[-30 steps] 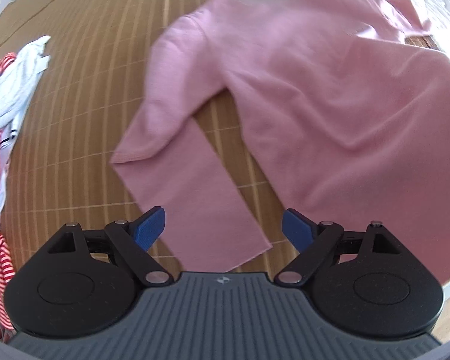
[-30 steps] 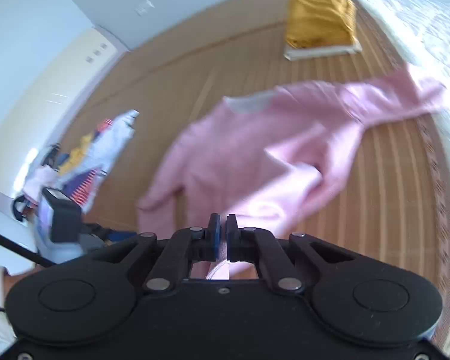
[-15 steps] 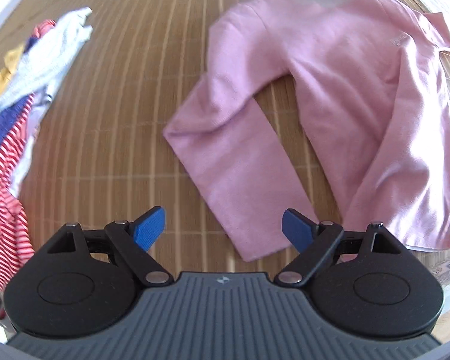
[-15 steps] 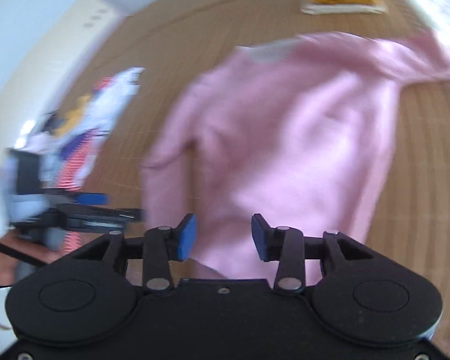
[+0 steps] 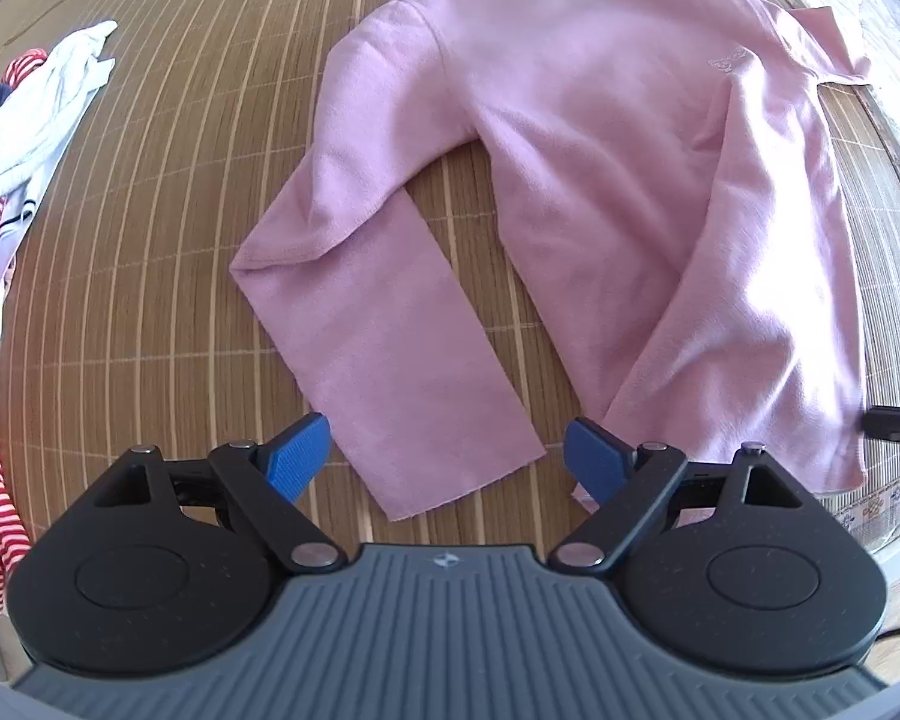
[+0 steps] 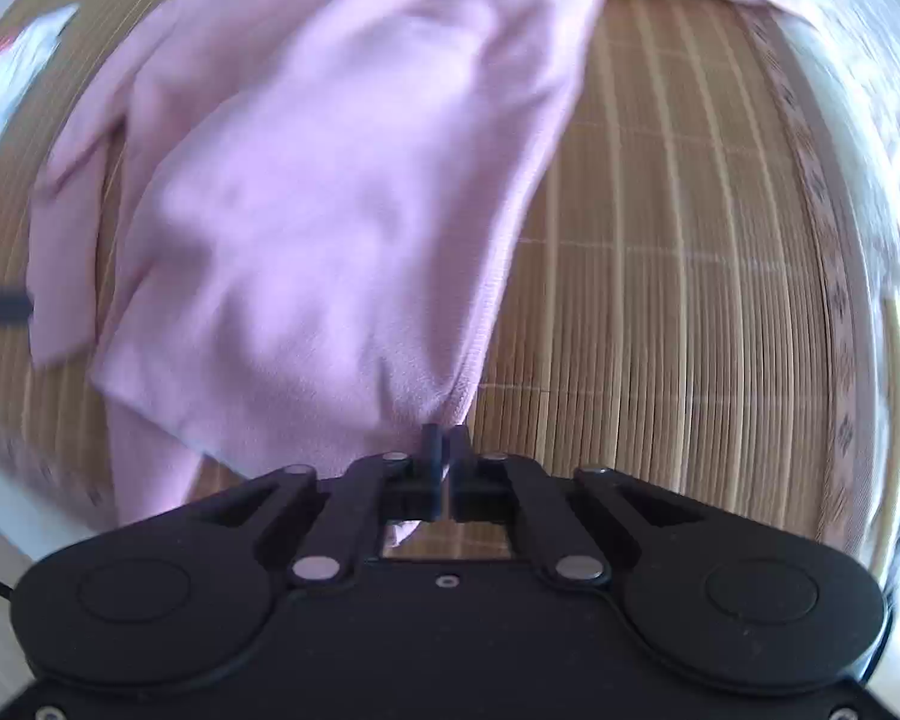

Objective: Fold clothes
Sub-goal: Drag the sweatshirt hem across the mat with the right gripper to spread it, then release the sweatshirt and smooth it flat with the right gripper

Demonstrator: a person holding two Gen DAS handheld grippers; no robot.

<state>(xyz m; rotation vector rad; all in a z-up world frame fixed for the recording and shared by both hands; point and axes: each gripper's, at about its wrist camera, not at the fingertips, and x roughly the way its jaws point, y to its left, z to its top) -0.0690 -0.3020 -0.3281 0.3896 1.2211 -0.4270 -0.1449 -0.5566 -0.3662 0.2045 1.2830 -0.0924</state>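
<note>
Since half a second ago the right gripper (image 6: 442, 450) has gone from fingers apart to fingers clamped on the near hem corner of the pink sweatshirt (image 5: 618, 138), and its view has dropped low and close to the cloth. The left gripper (image 5: 447, 450) has moved little; its blue fingers (image 5: 297, 456) stay wide apart and hold nothing, just above the end of the left sleeve (image 5: 390, 360).

The sweatshirt lies spread, front up, on the bamboo mat (image 5: 150, 240), with this sleeve bent back at the elbow and the far sleeve reaching to the mat's edge. A heap of other clothes (image 5: 24, 138) lies well apart on the left.

I judge that the hem is being pulled to flatten the body. To do this well, the pull should be low and even along the mat, so the cloth does not bunch, and the corner should stay deep between the fingers. The right view is blurred, so how much cloth is caught cannot be told.
</note>
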